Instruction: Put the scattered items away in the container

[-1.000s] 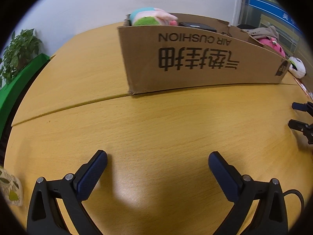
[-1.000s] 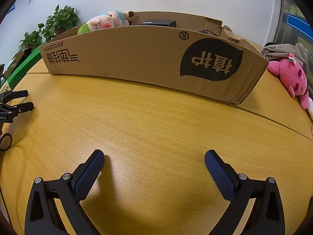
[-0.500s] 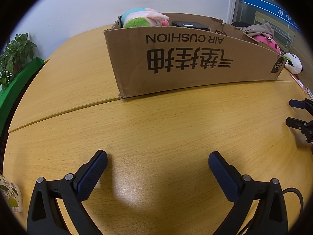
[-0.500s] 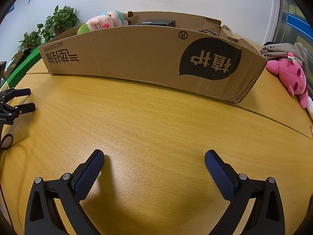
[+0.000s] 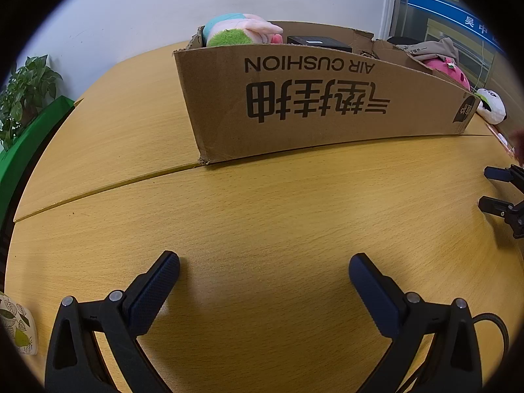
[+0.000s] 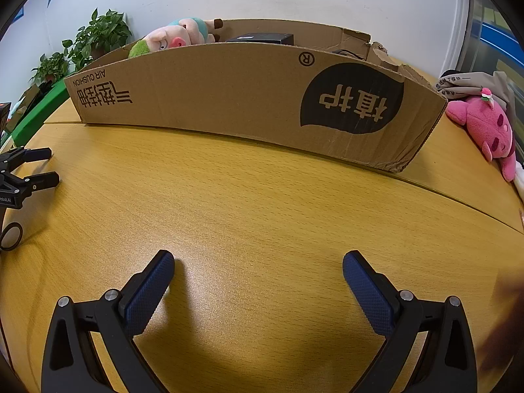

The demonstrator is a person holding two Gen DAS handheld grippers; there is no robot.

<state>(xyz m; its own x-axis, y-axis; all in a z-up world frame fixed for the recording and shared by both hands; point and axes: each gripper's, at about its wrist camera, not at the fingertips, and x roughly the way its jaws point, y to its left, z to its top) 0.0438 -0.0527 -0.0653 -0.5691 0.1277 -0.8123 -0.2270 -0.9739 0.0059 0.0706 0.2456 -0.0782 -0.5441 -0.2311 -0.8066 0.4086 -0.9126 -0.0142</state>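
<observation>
A long cardboard box (image 5: pixel 311 111) stands on the wooden table (image 5: pixel 262 216); it also shows in the right wrist view (image 6: pixel 229 98). A pig plush (image 5: pixel 239 29) and a black box (image 5: pixel 319 43) lie inside it. A pink plush (image 6: pixel 488 131) lies on the table right of the box, with a white plush (image 5: pixel 491 109) beyond it. My left gripper (image 5: pixel 263 270) is open and empty, low over bare table in front of the box. My right gripper (image 6: pixel 258 267) is open and empty too. Each gripper shows at the edge of the other's view.
A beige garment (image 6: pixel 475 82) lies behind the pink plush. A leaf-patterned item (image 5: pixel 16 327) sits at the table's left edge. A black ring (image 6: pixel 11 235) lies near the left gripper. Green plants (image 6: pixel 88 46) and a green ledge (image 5: pixel 29 140) stand past the table's left side.
The left wrist view has swung a little, so the box shifted in it. The right gripper has barely moved. Both stay open.
</observation>
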